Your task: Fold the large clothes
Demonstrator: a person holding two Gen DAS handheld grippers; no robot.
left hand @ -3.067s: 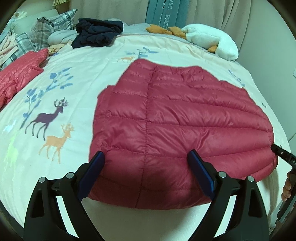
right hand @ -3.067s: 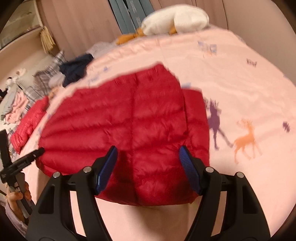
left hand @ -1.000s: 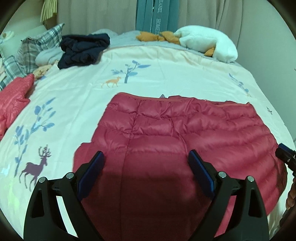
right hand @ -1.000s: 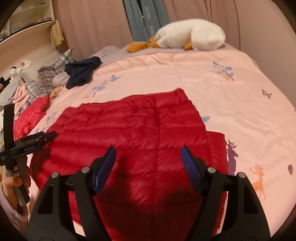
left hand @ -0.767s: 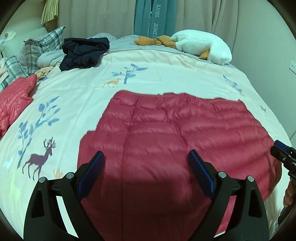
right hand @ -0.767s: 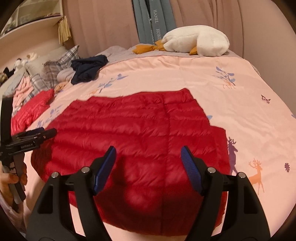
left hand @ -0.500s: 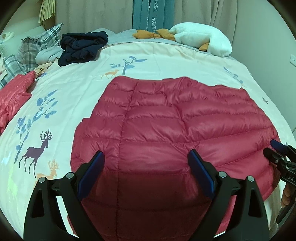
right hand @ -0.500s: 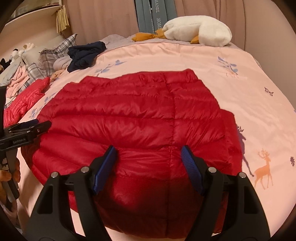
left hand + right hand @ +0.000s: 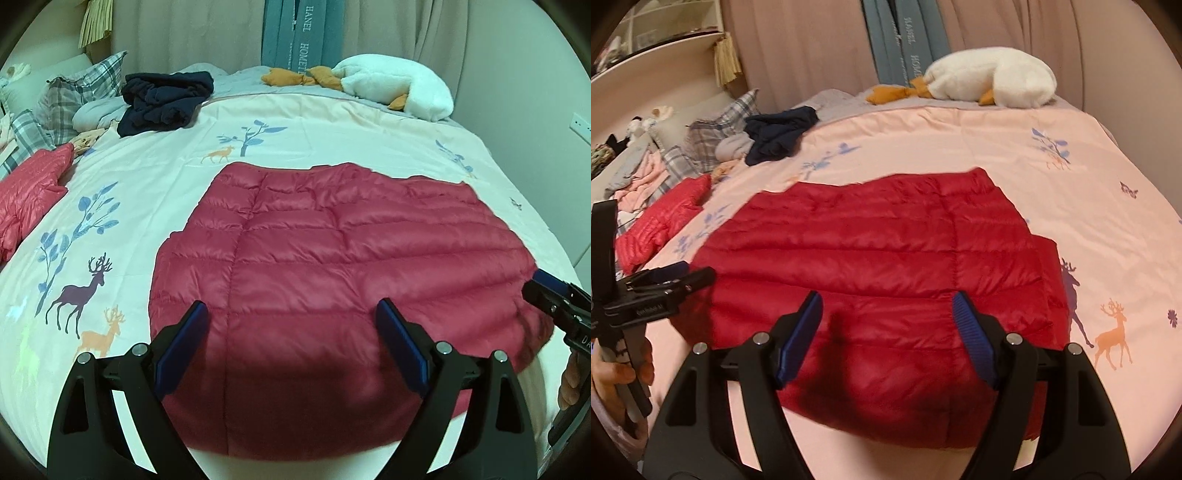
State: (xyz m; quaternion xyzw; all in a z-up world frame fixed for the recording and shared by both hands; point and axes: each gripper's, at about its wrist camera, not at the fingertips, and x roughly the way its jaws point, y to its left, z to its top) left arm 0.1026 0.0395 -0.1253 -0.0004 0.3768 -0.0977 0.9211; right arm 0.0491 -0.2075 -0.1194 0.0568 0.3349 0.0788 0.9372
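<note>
I have both tools spread wide, gripping nothing: left tool (image 9: pixel 291 343), right tool (image 9: pixel 888 338). The red down jacket (image 9: pixel 332 266) lies at twelve o'clock, long axis nine-to-three.

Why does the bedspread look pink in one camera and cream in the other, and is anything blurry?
Left wrist view: cooler white balance, so the bedspread reads cream; sharp throughout, with the left claw shadowing the jacket near edge. Right wrist view: warmer cast turns the bedspread pink; slightly soft, smeared near the right claw. Both views bend at the rim.
</note>
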